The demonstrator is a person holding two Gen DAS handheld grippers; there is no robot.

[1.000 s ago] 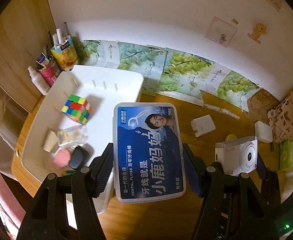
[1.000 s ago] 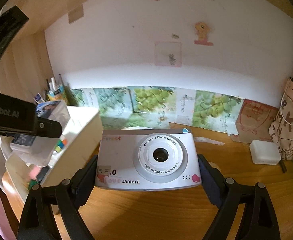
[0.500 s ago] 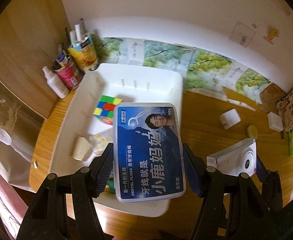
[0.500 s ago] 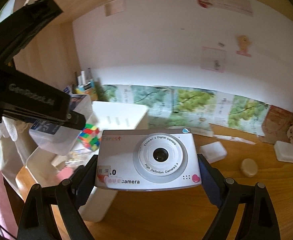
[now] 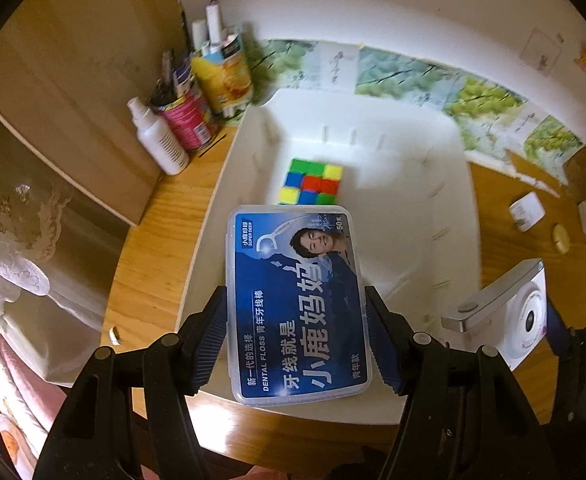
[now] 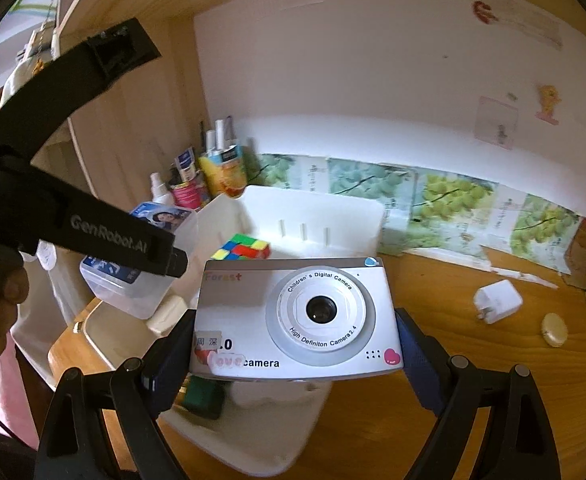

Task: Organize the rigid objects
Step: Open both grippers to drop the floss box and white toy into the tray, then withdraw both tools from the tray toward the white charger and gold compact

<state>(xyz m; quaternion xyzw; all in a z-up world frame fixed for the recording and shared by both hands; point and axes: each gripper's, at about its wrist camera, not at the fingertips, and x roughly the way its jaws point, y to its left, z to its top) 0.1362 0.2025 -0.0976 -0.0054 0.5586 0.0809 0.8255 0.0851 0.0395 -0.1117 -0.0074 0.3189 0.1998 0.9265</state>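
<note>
White wall at back w/ a strip of green leaf-print paper along its foot; wood panel at L. Wooden surface (image 5: 161, 236) carries everything.

White bin (image 5: 459, 184), big, open-topped, on the surface near L corner. Inside: multicolour cube (image 5: 312, 182) toward the far wall; more small items at the near end, blurred, can't ID.

L hand-held gripper (image 5: 295, 330): jaws about half open, pads pressed on both long sides of clear dental floss box (image 5: 295, 300) w/ blue label. Box held above the bin, over its near half, in front of the cube.

R hand-held gripper (image 6: 295, 354): jaws wide, clamped on both short ends of white children's camera (image 6: 297, 318), lens facing fwd. Camera held over the bin's near right corner, just beside the floss box.

Behind bin, L corner: yellow cup (image 5: 223, 74) and pink can (image 5: 187, 122) holding pens/tubes, white spray bottle (image 5: 157, 138) beside them.

R of bin, well apart: white charger plug (image 6: 496, 300), small round beige item (image 6: 554, 329).
</note>
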